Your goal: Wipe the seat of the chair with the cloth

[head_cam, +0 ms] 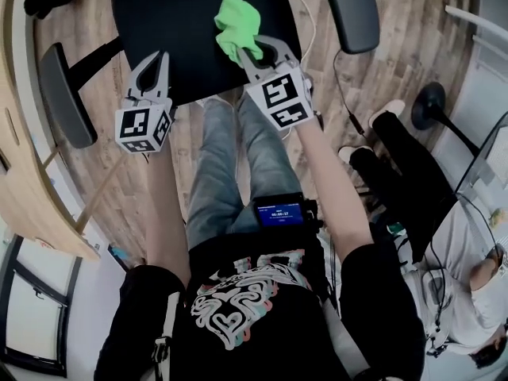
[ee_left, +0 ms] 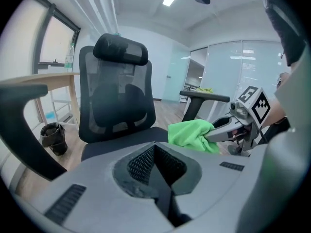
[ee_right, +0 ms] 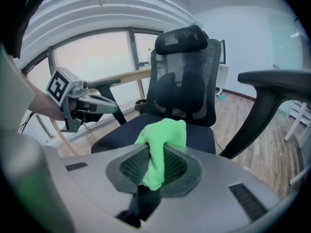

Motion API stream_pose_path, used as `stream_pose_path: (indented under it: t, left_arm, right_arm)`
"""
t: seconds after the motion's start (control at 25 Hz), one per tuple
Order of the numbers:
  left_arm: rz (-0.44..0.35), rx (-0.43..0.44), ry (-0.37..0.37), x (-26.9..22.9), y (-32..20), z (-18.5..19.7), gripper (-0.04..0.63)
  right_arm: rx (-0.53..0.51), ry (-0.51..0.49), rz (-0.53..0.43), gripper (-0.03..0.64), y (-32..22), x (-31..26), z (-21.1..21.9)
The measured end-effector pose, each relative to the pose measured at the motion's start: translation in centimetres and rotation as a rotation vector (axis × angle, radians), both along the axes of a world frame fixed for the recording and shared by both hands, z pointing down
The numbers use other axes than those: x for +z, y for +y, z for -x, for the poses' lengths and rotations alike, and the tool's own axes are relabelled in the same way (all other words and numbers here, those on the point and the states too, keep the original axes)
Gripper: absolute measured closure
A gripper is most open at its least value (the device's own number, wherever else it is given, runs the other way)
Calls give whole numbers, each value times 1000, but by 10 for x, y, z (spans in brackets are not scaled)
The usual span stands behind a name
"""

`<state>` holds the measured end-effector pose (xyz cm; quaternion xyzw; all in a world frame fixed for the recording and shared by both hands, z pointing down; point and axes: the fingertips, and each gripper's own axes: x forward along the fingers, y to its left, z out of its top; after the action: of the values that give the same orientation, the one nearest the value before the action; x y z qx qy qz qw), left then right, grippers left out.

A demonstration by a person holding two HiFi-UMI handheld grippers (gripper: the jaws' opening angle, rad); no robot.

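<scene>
A black office chair stands in front of me, its seat [head_cam: 178, 22] dark and flat. My right gripper [head_cam: 252, 52] is shut on a bright green cloth [head_cam: 236, 24], which bunches out over the seat's front right part. In the right gripper view the green cloth [ee_right: 160, 147] is pinched between the jaws, with the seat [ee_right: 199, 135] just beyond. My left gripper [head_cam: 153, 63] hovers at the seat's front left edge, jaws shut with nothing between them. The left gripper view shows the seat [ee_left: 116, 147] and the green cloth [ee_left: 192, 135] at the right.
The chair's armrests [head_cam: 353, 10] [head_cam: 59, 94] flank the seat, and its mesh backrest [ee_left: 114, 98] rises behind. A wooden desk [head_cam: 24, 173] runs along the left. A seated person [head_cam: 444, 236] is at the right. A black bin [ee_left: 52, 137] stands on the wood floor.
</scene>
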<state>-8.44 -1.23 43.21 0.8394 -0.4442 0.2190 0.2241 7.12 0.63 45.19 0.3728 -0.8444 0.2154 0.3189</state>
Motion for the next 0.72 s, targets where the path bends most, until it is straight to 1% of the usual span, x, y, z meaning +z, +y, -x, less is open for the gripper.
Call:
stream_pose_path:
  t: [0.2, 0.32, 0.52, 0.72]
  left_arm:
    - [-48, -17, 28, -43, -1, -10, 595]
    - [-81, -20, 27, -70, 1, -14, 595]
    - [-114, -40, 29, -104, 2, 10, 595]
    - [-163, -68, 34, -146, 1, 26, 595]
  right_arm:
    - [-17, -13, -61, 563, -7, -42, -5]
    - [-15, -24, -88, 565, -11, -66, -9]
    - [-24, -35, -130, 565, -12, -109, 7]
    - [-29, -48, -194, 563, -12, -160, 10]
